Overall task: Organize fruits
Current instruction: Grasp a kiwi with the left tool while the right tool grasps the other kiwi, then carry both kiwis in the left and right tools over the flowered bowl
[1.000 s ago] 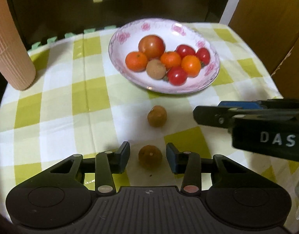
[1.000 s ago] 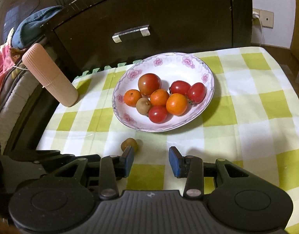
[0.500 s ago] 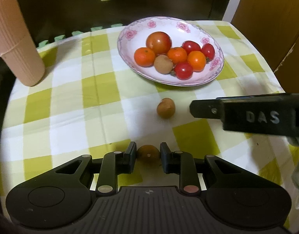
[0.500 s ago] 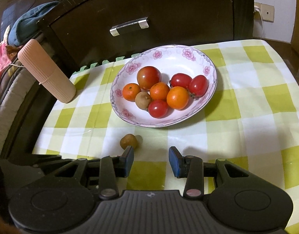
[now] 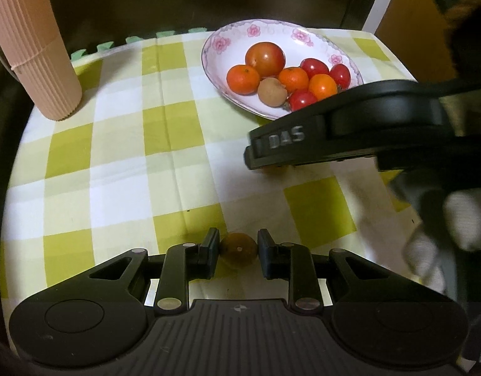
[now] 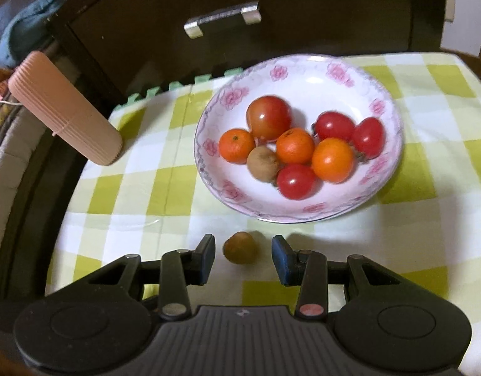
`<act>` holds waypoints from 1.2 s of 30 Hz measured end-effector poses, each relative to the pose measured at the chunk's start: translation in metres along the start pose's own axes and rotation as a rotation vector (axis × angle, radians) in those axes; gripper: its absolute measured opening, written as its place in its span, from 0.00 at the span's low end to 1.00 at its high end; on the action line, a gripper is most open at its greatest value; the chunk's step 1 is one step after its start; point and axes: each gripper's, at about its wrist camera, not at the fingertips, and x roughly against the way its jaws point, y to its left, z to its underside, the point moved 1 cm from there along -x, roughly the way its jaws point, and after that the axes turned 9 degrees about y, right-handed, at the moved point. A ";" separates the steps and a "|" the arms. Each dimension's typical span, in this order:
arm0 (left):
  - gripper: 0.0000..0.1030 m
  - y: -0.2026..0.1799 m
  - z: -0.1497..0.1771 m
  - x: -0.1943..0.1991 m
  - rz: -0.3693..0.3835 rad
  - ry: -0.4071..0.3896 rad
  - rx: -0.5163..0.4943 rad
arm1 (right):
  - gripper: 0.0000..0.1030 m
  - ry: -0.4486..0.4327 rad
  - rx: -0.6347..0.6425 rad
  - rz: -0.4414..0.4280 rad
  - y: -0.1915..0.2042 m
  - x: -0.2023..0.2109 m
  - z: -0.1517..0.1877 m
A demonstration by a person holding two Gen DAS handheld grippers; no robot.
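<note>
Green and white squares cover the counter (image 5: 121, 144), and the flowered plate (image 6: 303, 72) sits at its far side, holding three little oranges, some red tomatoes and one brown fruit. Two small brown fruits are not in the plate yet. The left gripper (image 5: 238, 252) is closed snugly on one brown fruit (image 5: 239, 250), with a pad touching each side. It should squeeze softly, lift straight up, then go over the rim and let go low in the plate. The right gripper (image 6: 243, 252) is wide open around the other brown fruit (image 6: 240, 247), and neither pad touches it. It should slide forward a little, then close gently so the round fruit does not roll away.
</note>
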 end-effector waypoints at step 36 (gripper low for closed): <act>0.66 -0.004 0.004 -0.005 -0.062 0.000 0.014 | 0.23 0.034 0.134 0.106 -0.036 0.048 0.066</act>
